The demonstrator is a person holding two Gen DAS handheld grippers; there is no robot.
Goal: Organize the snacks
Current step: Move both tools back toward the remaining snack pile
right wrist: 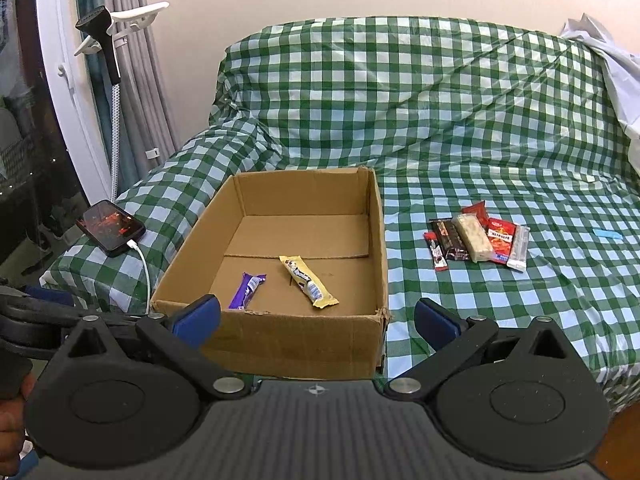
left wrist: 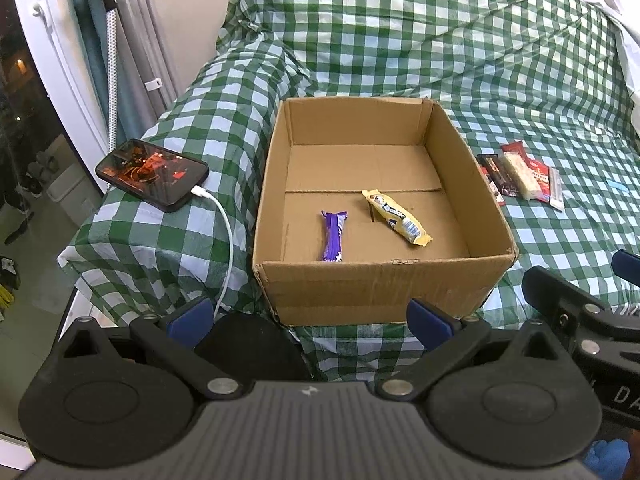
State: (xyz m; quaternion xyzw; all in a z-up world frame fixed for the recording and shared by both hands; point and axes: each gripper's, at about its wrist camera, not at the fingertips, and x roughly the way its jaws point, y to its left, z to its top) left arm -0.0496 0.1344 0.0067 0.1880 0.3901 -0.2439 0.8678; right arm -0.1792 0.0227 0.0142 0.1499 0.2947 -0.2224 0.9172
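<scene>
**boxfan:** so how far along are you with the snacks?

**me:** Early days, I reckon. Two are in the cardboard box [right wrist: 376, 240] already: a purple bar [right wrist: 247, 290] near the front wall and a yellow bar [right wrist: 308, 281] lying at a slant beside it, not touching. The rest sit in a little pile of snacks [right wrist: 478, 240] on the checked cover [right wrist: 480, 120], out to the right of the box and apart from it. Looks like five or six packets overlapping each other, hard to count exactly.

**boxfan:** and your claws?

**me:** Both empty. My left claw [left wrist: 310, 320] is spread wide, hanging in front of the box's near wall. My right claw [right wrist: 318, 322] is spread wide too, low by the box's front right corner. Nothing pinched in either.

**boxfan:** any difference between the two cameras?

**me:** The right one shows the pile clearly, labels and all, plus a small blue thing [right wrist: 608, 234] farther right on the cover. The left one squashes the pile toward the edge but gives a closer look at the phone [left wrist: 152, 176] and its white cable [left wrist: 228, 236] left of the box, and it catches my right claw off to the side.
</scene>
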